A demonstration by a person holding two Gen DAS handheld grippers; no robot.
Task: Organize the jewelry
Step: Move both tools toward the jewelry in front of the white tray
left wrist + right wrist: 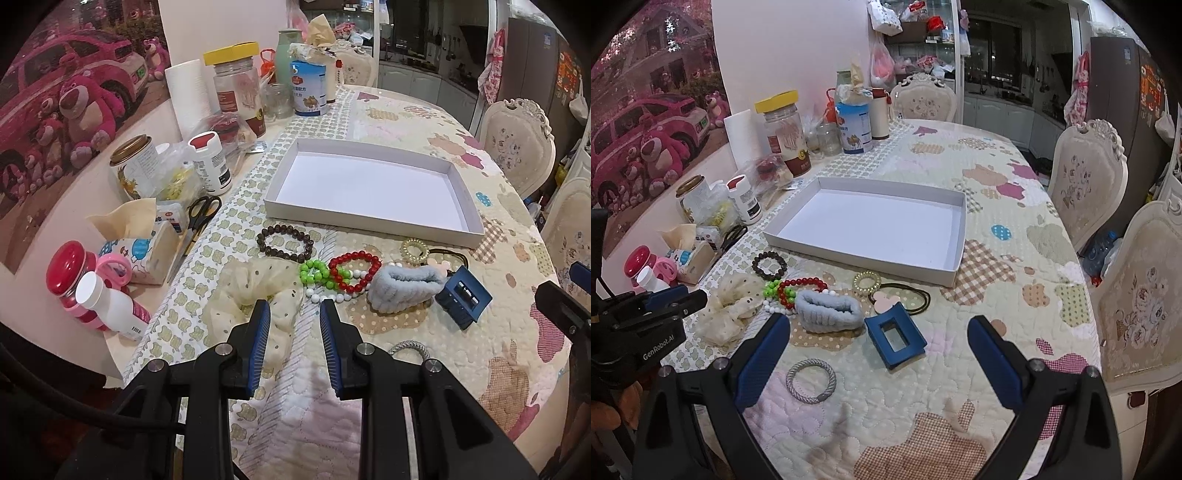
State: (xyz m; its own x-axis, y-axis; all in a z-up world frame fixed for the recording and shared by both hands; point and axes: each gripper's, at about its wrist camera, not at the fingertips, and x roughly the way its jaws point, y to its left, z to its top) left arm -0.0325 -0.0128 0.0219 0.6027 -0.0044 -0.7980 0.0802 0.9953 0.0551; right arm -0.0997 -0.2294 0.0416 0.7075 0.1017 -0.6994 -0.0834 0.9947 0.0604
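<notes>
An empty white tray (373,218) (857,258) lies on the quilted table. In front of it lie a brown bead bracelet (284,242) (769,264), a red one (354,271) (801,286), a green one (314,273), a white one (328,295), a cream scrunchie (255,291) (733,312), a grey-blue scrunchie (402,288) (829,312), a blue hair claw (463,295) (895,338), a silver bangle (811,380) and a gold coil tie (867,282). My left gripper (295,314) is open over the cream scrunchie's edge. My right gripper (879,328) is wide open, empty, above the bangle and claw.
Jars, bottles, a tissue pack and black scissors (199,214) crowd the table's left side by the wall. Ornate chairs (1086,177) stand at the right and far end. A black hair tie with a pink charm (905,297) lies near the tray.
</notes>
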